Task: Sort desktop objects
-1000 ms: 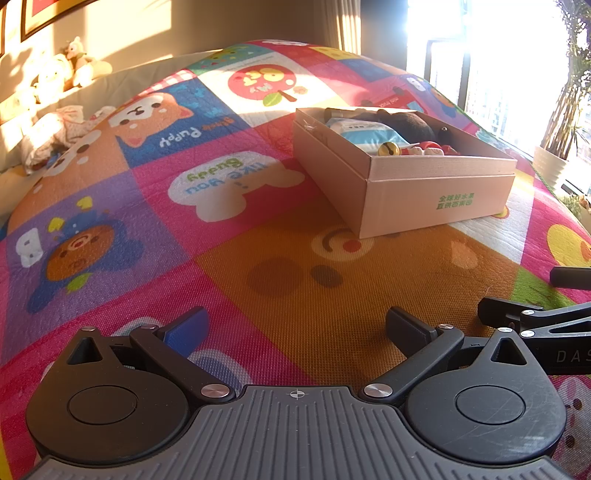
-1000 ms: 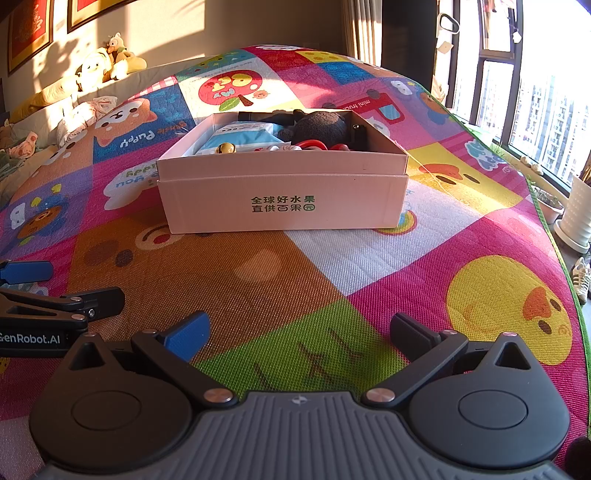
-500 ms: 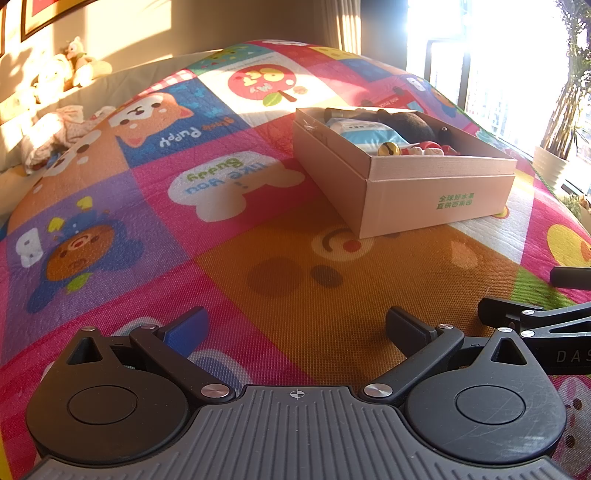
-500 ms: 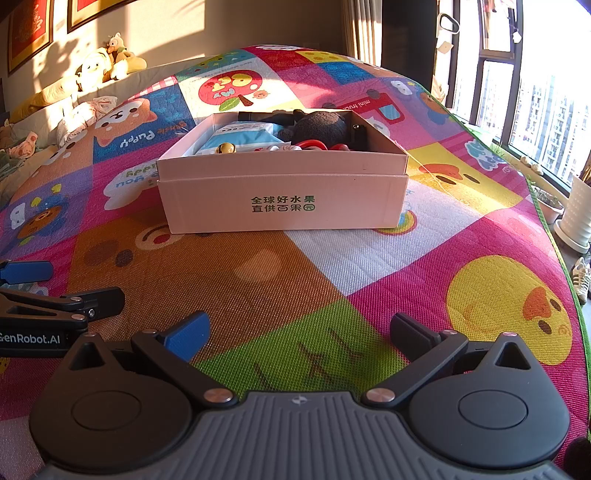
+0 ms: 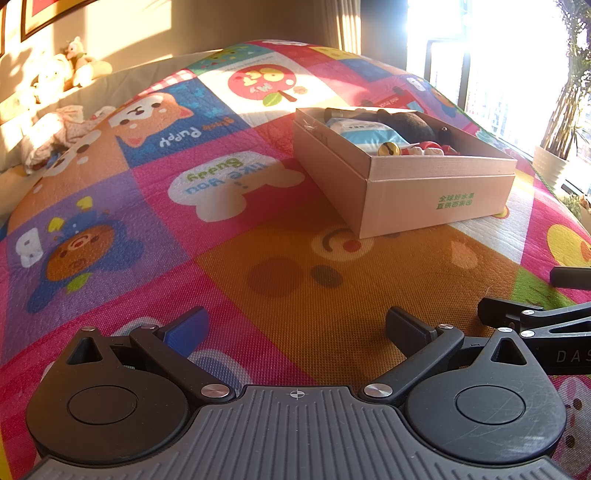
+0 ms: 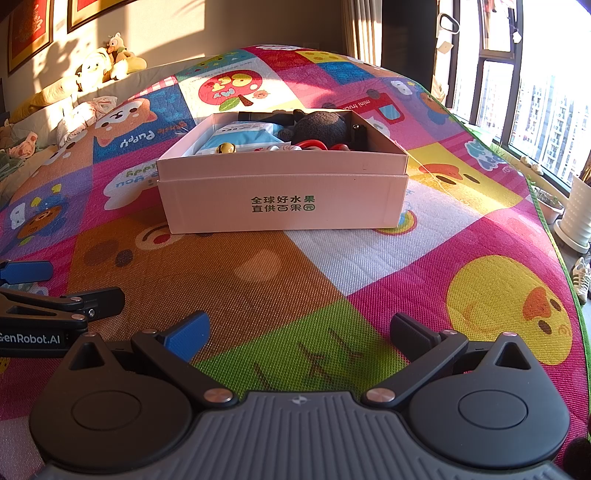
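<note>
Cardboard box [image 6: 282, 192], pale pink with green printed characters on its near wall, sits open-topped on a colourful cartoon play mat [image 6: 332, 266], ahead of both tools and well apart from them. Inside it lie a light-blue packet [image 6: 240, 138] on the left, a dark plush toy [image 6: 321, 125] toward the back, a small yellow ball [image 6: 226, 148] near the front wall, and some red and white small pieces [image 6: 314, 145] that are too crowded to identify.

The mat spreads over the whole surface in bright squares: a puppy panel, an apple panel, a yellow duck, an orange bear face. Warm low sunlight falls across it. Beyond the mat's far edge a pale sofa [image 6: 40, 107] carries soft toys [image 6: 107, 62] and crumpled cloth, with framed pictures [image 6: 31, 35] on the wall above. Windows [image 6: 535, 92] run along the right, with a white plant pot [image 5: 550, 170] on the floor below.

The left tool [image 5: 295, 328] hovers low over the mat, its two fingers spread wide with nothing between them. The right tool [image 6: 299, 332] is likewise spread wide and empty, just beside the left one.
</note>
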{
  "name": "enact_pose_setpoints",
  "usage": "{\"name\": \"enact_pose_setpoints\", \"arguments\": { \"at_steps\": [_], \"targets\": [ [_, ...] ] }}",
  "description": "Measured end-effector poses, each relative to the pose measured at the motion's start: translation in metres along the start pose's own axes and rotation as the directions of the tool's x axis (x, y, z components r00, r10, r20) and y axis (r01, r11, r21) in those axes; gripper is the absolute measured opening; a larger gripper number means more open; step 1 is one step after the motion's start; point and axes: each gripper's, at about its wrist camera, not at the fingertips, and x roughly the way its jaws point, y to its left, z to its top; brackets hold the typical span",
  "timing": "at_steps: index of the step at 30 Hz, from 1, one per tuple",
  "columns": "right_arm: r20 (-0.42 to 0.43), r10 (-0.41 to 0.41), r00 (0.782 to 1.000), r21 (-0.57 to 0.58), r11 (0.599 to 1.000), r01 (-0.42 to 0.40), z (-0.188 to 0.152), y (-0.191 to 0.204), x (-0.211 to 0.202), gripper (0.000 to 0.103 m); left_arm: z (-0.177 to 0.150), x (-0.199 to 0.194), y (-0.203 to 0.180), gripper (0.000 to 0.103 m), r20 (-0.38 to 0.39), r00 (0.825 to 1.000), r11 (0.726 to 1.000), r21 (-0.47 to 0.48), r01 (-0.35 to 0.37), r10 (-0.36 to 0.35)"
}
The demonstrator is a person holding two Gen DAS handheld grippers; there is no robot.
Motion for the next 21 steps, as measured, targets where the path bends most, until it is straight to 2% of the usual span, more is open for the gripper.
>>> {"name": "enact_pose_setpoints", "arguments": {
  "at_steps": [21],
  "targets": [
    [0.000,0.000,1.000,0.000,1.000,0.000,0.0001,-0.0001,0.0001,0.103,-0.0002,-0.0004,-0.0005,0.103,0.000,1.000,1.000,-0.001,0.001,-0.001]
  ]
}}
